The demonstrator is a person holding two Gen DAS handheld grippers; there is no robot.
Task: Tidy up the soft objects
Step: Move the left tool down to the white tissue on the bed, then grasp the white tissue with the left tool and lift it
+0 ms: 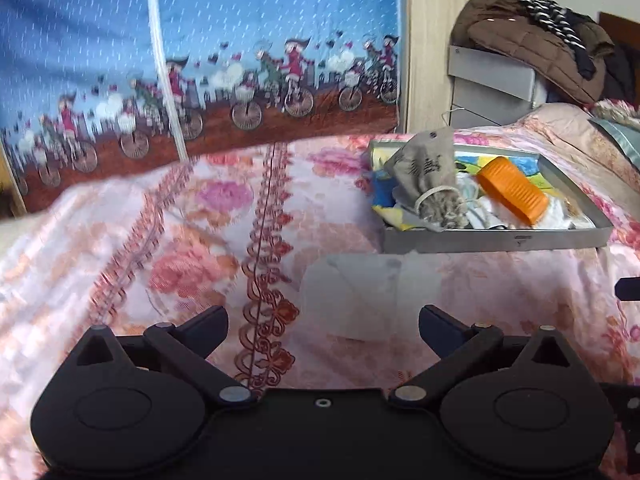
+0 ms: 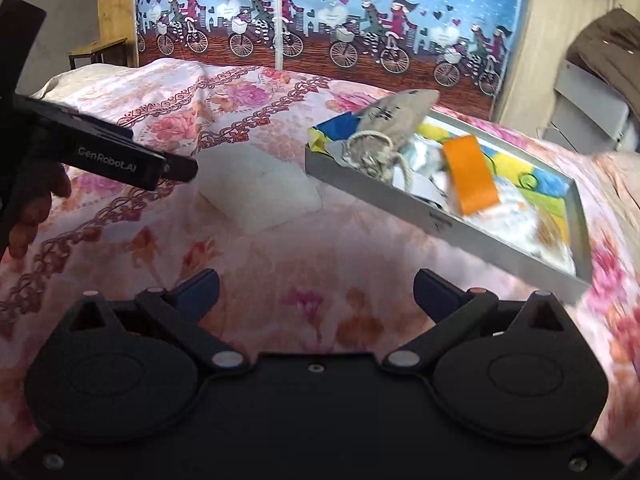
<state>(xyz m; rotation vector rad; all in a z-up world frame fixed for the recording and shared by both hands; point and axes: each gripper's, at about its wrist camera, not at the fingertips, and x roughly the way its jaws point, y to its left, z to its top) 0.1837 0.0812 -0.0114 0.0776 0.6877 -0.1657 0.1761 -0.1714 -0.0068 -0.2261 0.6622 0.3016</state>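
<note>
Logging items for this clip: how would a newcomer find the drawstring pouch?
Start from the grey metal tray on the floral bedspread. The drawstring pouch lies at the tray's left end, beside an orange ribbed object. It alone is dull grey-brown cloth, cinched with pale cord.

I see a pink and orange floral bedspread [image 2: 280,248], a grey tray [image 1: 496,238], an orange block [image 1: 512,190], a grey drawstring pouch [image 1: 430,172], a white cloth [image 2: 260,188], and a blue curtain [image 2: 328,12] printed with cyclists.

A translucent white pouch [image 2: 260,190] lies flat beside the tray [image 2: 360,190] holding a grey drawstring bag [image 2: 390,120].
</note>
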